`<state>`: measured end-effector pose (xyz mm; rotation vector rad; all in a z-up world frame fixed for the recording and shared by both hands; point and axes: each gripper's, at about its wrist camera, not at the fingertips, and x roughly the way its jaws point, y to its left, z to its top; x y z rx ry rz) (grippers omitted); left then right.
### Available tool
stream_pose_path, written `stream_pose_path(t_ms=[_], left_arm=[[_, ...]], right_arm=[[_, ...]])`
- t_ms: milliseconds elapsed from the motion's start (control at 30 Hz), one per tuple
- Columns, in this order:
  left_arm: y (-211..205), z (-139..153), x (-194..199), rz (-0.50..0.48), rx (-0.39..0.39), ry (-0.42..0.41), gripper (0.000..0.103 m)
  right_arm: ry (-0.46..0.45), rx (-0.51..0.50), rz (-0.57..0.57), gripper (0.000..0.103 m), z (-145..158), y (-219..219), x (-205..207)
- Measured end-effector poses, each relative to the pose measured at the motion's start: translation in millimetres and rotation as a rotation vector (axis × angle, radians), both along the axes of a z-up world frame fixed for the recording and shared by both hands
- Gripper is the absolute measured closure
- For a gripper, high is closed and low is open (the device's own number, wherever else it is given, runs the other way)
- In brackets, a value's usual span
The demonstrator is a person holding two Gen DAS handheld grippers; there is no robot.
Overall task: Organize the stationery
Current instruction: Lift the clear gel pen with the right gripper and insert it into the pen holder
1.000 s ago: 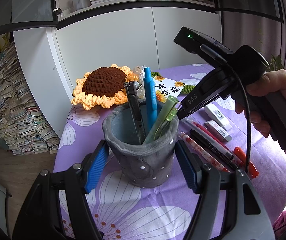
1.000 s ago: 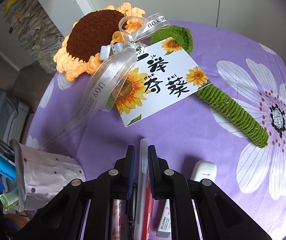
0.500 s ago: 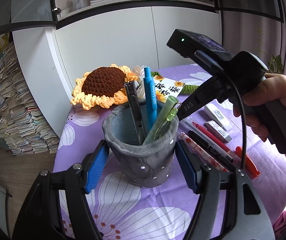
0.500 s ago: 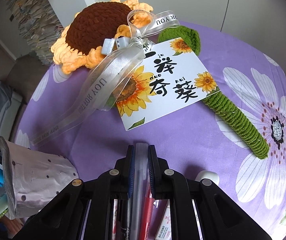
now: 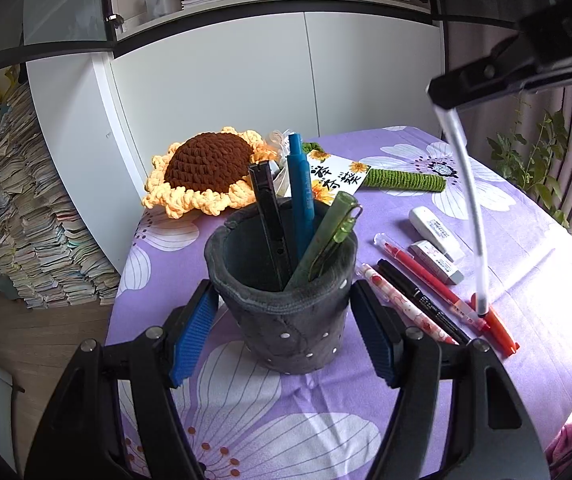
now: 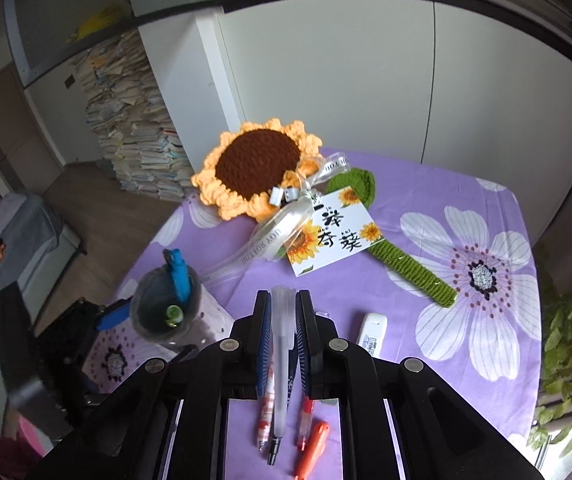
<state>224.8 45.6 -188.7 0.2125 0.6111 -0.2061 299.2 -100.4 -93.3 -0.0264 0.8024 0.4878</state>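
Between the right gripper's fingers: the right gripper (image 6: 282,322) is clamped on a clear pen (image 6: 281,364); the pads press its upper barrel, and the pen hangs from the gripper in the left wrist view, dark tip lowest.
Right gripper seen from the left: the same tool (image 5: 444,94) is raised above the table, its pen (image 5: 471,208) curving down so the tip sits over the pens below; touching or just above them cannot be told.
Below the right gripper: a red-patterned white pen (image 6: 267,412), a black pen (image 6: 275,448), a red pen (image 6: 305,424) and an orange marker (image 6: 313,450) lie side by side on the purple floral tablecloth (image 6: 426,312).
Right of the fingers: a white eraser (image 6: 373,334) lies just beside them; a second eraser (image 5: 437,267) shows in the left wrist view.
Left gripper: the left gripper (image 5: 284,328) has its blue pads against both sides of the grey pen holder (image 5: 286,312), gripping it upright.
Inside the holder: a black utility knife (image 5: 268,220), a blue pen (image 5: 301,196) and a green pen (image 5: 328,240) stand leaning.
Beyond both grippers: a crochet sunflower (image 6: 258,168) with green stem and a printed card (image 6: 332,236) lies at the far side of the cloth.
Holder relative to the right gripper: down and to the left, near, apart from the held pen.
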Motion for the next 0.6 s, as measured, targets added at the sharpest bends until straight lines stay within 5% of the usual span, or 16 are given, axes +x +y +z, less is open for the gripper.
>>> stream_pose_path(t_ms=[333, 600], left_arm=[[0, 0, -4, 0.008, -0.003, 0.001, 0.036], [1, -2, -7, -0.008, -0.022, 0.026, 0.037]], right_arm=[[-0.213, 0.177, 0.064, 0.092, 69, 7, -38], [-0.246, 0.297, 0.097, 0.092, 67, 35, -18]])
